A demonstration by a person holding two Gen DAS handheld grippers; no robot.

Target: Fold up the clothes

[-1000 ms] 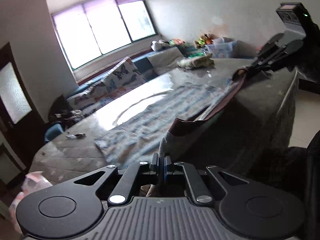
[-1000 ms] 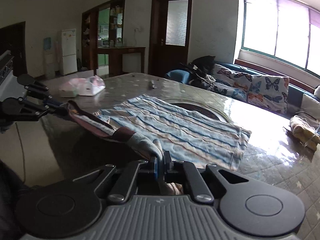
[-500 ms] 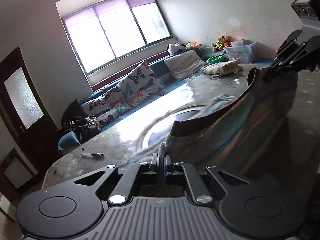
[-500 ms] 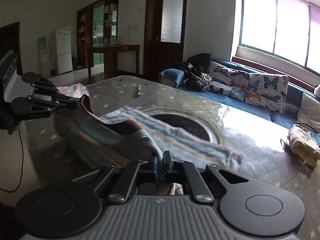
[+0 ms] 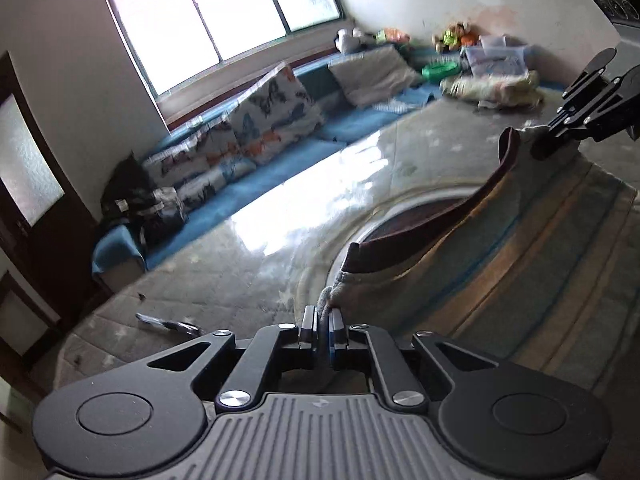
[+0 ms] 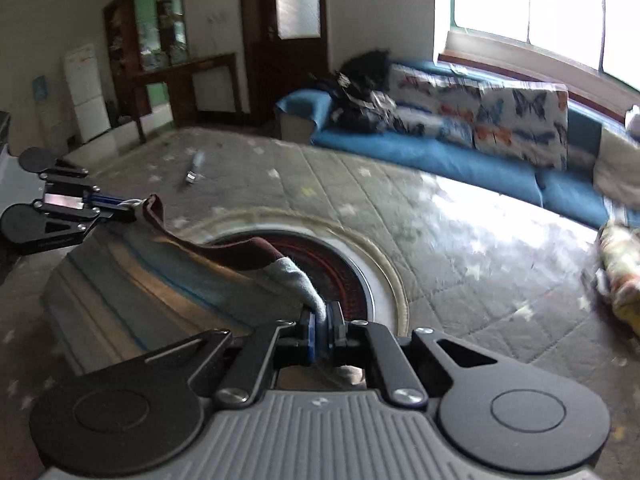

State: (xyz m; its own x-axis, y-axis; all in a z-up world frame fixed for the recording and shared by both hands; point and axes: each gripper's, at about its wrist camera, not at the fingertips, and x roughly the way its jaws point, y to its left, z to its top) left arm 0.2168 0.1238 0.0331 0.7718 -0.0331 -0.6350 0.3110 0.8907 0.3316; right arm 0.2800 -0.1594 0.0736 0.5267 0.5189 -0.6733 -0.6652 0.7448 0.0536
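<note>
A striped blue-and-orange garment [image 5: 540, 240] with a dark maroon hem lies on the quilted table cover [image 5: 248, 288]. Its lifted edge is stretched between both grippers and arches over the part lying flat. In the left wrist view my left gripper [image 5: 322, 320] has a grey corner of the cloth between its pads, and its jaws are opening slightly. My right gripper [image 6: 319, 322] is shut on the other grey corner of the garment [image 6: 160, 276]. Each gripper shows in the other's view: the right gripper [image 5: 536, 142] at the far right, the left gripper [image 6: 130, 207] at the far left.
A round dark inset [image 6: 352, 276] sits in the table's middle, partly under the cloth. A small pen-like object [image 5: 168, 323] lies near the table's far edge. A pile of clothes [image 5: 496, 88] rests at one end. A blue bench with butterfly cushions [image 6: 500, 116] runs behind.
Both grippers have carried the garment's edge across the table, folding the cloth over itself. The striped cloth that lay flat is now doubled up beneath the raised edge.
</note>
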